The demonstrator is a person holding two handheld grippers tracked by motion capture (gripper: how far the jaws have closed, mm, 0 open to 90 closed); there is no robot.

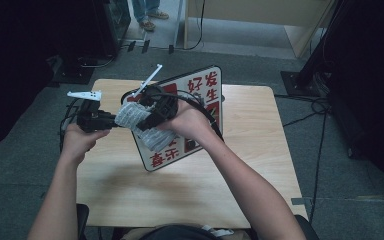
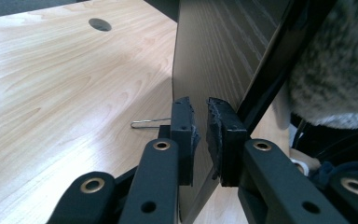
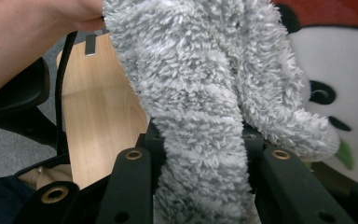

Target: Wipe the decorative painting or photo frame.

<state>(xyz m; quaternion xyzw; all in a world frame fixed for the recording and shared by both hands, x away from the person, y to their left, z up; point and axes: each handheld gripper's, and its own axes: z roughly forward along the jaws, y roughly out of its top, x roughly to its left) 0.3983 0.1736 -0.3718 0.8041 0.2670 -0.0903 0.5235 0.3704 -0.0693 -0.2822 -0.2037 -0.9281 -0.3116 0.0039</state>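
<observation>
Wiping step | right hand-held gripper [image 3: 200,140] clamps grey fluffy cloth [image 3: 205,84] at frame centre | left hand-held gripper [image 2: 200,135], jaws narrow, pinches tilted red-and-white printed board [image 1: 200,95] edge | advice: steady board, press cloth flat.

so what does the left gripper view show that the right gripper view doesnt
Left gripper view: the left gripper with its jaws closed on the thin edge of the board, seen from its dark wood-grain back, plus a round hole in the table and a metal wire stand.

Right gripper view: the right gripper clamping the grey fluffy cloth against the board's printed panda face.

Both: the board, the cloth, the wooden table.
</observation>
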